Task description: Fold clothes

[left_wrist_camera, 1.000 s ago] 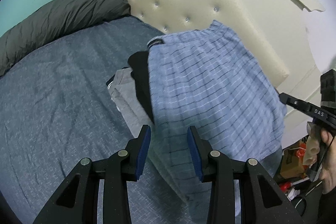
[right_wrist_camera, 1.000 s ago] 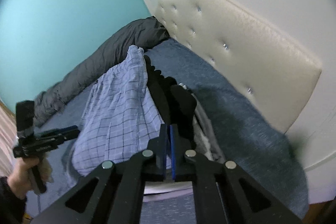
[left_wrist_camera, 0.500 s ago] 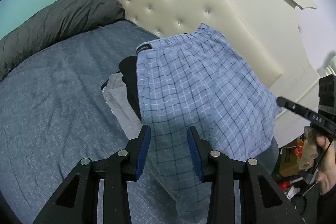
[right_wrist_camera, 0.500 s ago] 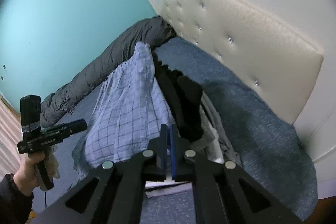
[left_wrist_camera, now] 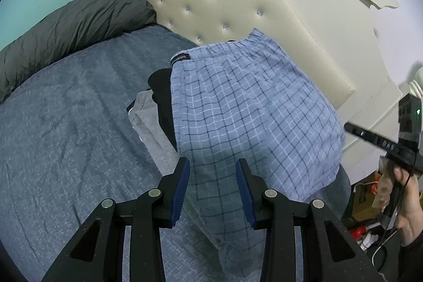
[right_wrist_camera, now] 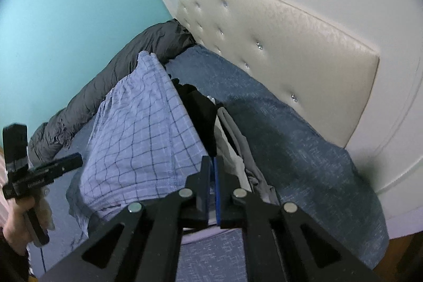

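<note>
A blue checked garment (left_wrist_camera: 251,110) lies draped over a pile of clothes on the bed, its lower end trailing toward me. Under it sit a black garment (left_wrist_camera: 161,94) and a grey one (left_wrist_camera: 150,123). My left gripper (left_wrist_camera: 212,168) is open, its blue pads just above the trailing checked cloth and holding nothing. My right gripper (right_wrist_camera: 213,163) is shut with nothing in it, close to the near edge of the pile, between the checked garment (right_wrist_camera: 142,128) and the black garment (right_wrist_camera: 201,107). In the left wrist view the right gripper (left_wrist_camera: 350,127) is held in a hand beside the pile.
The bed has a blue-grey sheet (left_wrist_camera: 66,123) with open room to the left of the pile. A rolled dark grey duvet (left_wrist_camera: 66,25) lies along the teal wall. A cream tufted headboard (left_wrist_camera: 224,9) stands behind. Boxes and cables (left_wrist_camera: 370,184) litter the floor at the right.
Both wrist views have shifted slightly and the pile looks a little nearer. The checked garment rests on the pile as before. Left jaws stay open, right jaws stay shut.
</note>
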`<state>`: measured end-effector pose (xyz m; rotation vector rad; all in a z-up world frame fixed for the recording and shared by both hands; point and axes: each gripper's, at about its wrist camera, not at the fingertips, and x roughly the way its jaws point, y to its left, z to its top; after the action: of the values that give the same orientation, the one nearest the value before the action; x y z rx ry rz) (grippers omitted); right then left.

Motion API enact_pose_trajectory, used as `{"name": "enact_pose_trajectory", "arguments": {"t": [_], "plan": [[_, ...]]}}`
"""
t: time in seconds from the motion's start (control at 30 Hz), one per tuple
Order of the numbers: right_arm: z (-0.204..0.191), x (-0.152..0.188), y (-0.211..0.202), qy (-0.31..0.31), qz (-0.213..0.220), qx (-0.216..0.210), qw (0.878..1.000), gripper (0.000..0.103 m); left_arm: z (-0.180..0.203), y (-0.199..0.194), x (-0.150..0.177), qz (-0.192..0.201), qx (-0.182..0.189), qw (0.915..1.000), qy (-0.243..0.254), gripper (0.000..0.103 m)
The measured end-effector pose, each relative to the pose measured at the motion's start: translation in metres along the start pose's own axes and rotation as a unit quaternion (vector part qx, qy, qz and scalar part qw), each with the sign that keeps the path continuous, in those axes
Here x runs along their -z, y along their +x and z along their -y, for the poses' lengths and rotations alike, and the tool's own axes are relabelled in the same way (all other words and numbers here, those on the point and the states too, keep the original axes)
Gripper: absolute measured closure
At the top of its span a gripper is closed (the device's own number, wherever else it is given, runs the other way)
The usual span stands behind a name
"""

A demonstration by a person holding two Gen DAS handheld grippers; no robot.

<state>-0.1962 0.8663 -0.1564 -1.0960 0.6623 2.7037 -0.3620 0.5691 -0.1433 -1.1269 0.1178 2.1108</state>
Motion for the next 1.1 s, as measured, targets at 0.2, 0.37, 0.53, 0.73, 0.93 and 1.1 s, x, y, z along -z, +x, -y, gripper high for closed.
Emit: {"name": "enact_pose_trajectory", "arguments": {"t": [0.2,0.37,0.53,0.73,0.93,1.1], "plan": [[-0.010,-0.003,-0.013,0.001,0.038,-0.030,0.999,0.092,-0.001,-0.005,0.006,0.003,0.003,1.0000,-0.003,0.064],[-0.023,0.003,-0.011,-0.014,0.031,-0.046,0.998,0.092,-0.001,-0.006,0.013,-0.003,0.003,1.0000,0.000,0.064],[-0.026,0.018,0.006,-0.030,0.000,0.007,1.000,0.092,0.001,-0.002,0.023,-0.013,-0.013,0.9998,0.013,0.064],[-0.033,0.019,-0.007,-0.041,0.026,0.030,0.998,0.092,-0.003,-0.006,0.034,-0.018,-0.017,0.9996,0.011,0.064],[-0.047,0.023,-0.021,-0.045,0.036,0.022,0.998,0.092,-0.006,-0.022,0.041,-0.010,-0.021,0.9997,-0.001,0.064],[-0.057,0.028,-0.032,-0.046,0.041,0.014,0.998,0.092,-0.004,-0.047,0.044,0.005,-0.023,0.9997,-0.007,0.063]]}}
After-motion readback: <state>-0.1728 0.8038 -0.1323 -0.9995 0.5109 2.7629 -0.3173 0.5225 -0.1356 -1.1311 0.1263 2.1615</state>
